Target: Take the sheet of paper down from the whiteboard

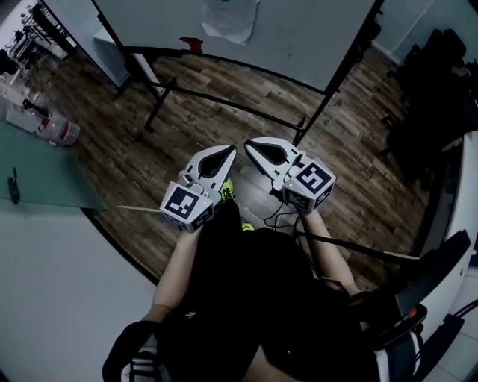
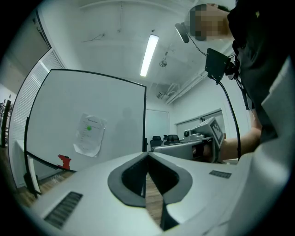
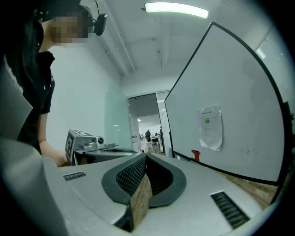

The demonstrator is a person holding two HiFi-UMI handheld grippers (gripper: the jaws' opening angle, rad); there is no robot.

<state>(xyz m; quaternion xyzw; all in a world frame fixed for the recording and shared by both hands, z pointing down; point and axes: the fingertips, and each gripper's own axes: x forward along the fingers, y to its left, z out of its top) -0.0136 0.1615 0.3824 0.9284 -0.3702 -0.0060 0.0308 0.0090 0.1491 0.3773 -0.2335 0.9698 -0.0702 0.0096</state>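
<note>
Now shut tight with nothing gripped, left gripper and right gripper side by side, tips close together, both aimed ahead. Just beyond the tips, wooden floor and the black stand legs of the whiteboard. Farther ahead, well apart from both grippers, the sheet of paper hanging on the board, with a small red object on the ledge, ahead-left of the left gripper.

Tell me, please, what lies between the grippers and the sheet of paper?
Head view: only wooden floor and the stand's black crossbar lie between the left gripper, the right gripper and the sheet of paper.
</note>
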